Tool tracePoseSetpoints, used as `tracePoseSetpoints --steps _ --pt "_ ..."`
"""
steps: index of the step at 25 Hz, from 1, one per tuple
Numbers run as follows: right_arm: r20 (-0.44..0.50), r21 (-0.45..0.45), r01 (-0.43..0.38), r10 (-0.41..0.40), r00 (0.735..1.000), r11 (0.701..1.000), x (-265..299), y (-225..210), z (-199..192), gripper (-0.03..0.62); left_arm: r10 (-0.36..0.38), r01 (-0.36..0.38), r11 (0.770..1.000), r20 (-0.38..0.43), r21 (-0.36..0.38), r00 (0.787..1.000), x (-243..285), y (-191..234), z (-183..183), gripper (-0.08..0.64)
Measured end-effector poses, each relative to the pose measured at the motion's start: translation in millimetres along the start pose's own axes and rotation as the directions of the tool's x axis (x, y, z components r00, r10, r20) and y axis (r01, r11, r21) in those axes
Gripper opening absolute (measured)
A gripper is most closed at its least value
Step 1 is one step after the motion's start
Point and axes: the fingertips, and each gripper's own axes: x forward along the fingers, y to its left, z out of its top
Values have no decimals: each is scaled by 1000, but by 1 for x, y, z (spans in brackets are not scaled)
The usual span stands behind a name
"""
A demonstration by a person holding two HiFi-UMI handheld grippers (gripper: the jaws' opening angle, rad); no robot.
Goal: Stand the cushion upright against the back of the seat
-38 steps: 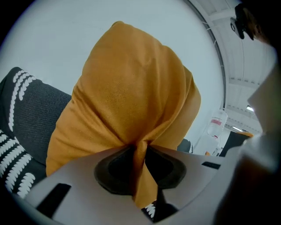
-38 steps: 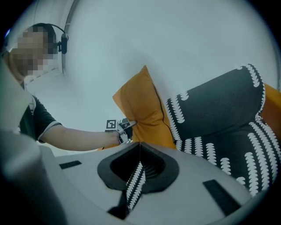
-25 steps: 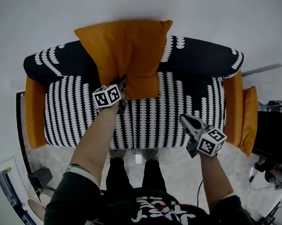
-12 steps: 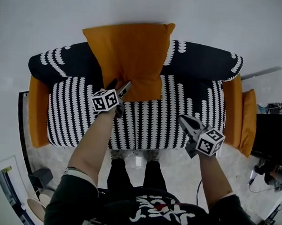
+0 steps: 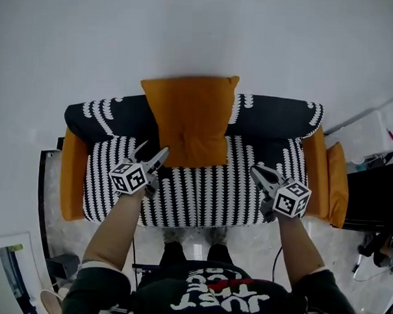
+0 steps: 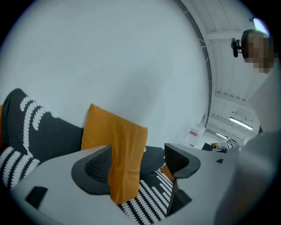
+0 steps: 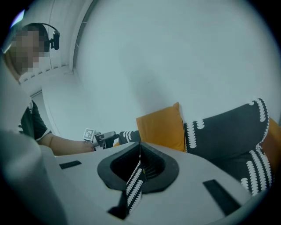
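Spreading the left gripper (image 5: 153, 150) wide around nothing, pressing the right gripper (image 5: 256, 170) together empty, facing the soft, light cushion (image 5: 191, 120) standing against the sofa (image 5: 270, 117) back beyond both jaws, probably pinching best by a corner.

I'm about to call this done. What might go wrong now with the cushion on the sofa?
1. The orange cushion stands free against the sofa backrest, its top above the backrest's edge. With nothing holding it, it may flop forward onto the seat.
2. The left gripper, whose jaws have just been opening with nothing between them, hangs near the cushion's lower corner. A stray move might knock it over.
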Motion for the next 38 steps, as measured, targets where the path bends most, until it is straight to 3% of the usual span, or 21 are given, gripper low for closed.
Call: tracePoseSetpoints --steps 2,8,13,20,27,38 --pt "20 -29 -1 1 1000 1000 -3 11 19 26 -32 30 998 21 58 999 -24 -21 27 383" --pt "62 -100 12 -5 998 995 -19 44 66 26 -86 70 977 73 201 994 -91 -82 87 237" --pt "89 -166 21 -6 996 986 -39 73 100 26 -111 78 956 103 285 989 -139 -119 112 119" --pt "114 -267 34 -4 994 963 -66 105 139 26 -115 71 957 145 280 983 -180 -149 129 15" --pt "138 -289 40 0 990 956 -84 116 147 26 -131 89 959 142 271 981 -196 -165 131 11" --pt "111 -246 44 -17 994 968 -73 106 122 25 -134 99 966 133 240 982 -195 -170 118 11"
